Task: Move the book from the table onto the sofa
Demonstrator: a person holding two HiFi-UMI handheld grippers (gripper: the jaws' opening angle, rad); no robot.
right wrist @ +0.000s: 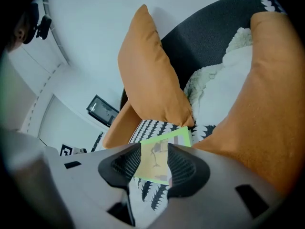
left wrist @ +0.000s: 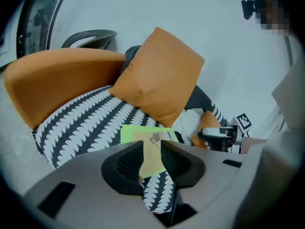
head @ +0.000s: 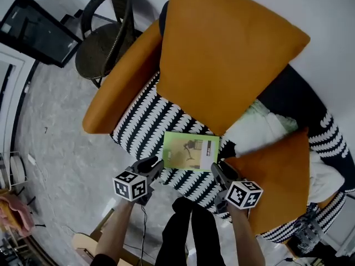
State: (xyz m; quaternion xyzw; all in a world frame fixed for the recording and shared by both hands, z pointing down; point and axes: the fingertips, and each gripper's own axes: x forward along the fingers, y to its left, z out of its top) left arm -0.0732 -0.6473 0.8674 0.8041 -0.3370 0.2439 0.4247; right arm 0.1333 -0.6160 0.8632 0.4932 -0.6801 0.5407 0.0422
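book (left wrist: 143, 137), near edge hidden behind left hand-held gripper (left wrist: 151, 151); dark screen (head: 33, 24), cut off at corner

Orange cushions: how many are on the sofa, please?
2. One large orange cushion leans at the back, above the green book; a second orange cushion lies at the right. The orange armrest is not counted; more may be hidden.

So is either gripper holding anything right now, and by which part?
Nothing is held. The book lies flat on the sofa seat; the left gripper and right gripper sit by its near corners, jaws apart.
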